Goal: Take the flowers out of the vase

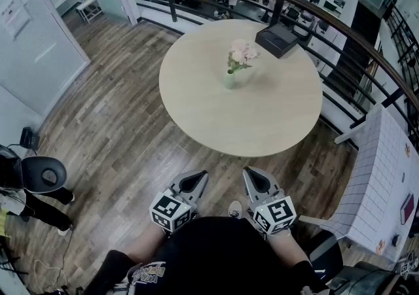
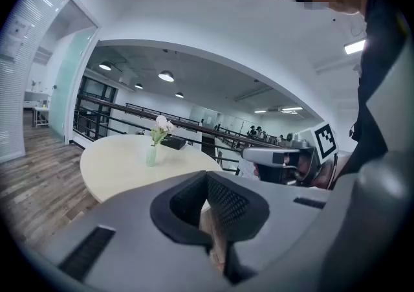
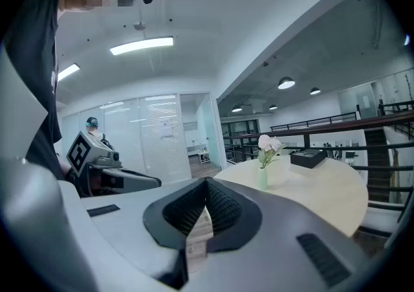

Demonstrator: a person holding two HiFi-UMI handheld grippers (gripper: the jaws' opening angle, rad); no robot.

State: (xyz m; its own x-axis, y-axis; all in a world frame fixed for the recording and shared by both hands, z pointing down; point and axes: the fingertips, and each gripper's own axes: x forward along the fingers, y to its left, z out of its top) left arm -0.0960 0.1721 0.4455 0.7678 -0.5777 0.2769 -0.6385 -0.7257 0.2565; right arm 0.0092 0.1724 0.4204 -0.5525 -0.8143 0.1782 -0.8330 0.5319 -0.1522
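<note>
jaws on the left gripper and right gripper are closed and empty, held near the person's body. flowers stand in the vase on the desk, well apart from both, straight ahead.

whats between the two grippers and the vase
Only wood floor and bare tabletop: in the head view nothing stands between the left gripper, the right gripper and the vase.
</note>
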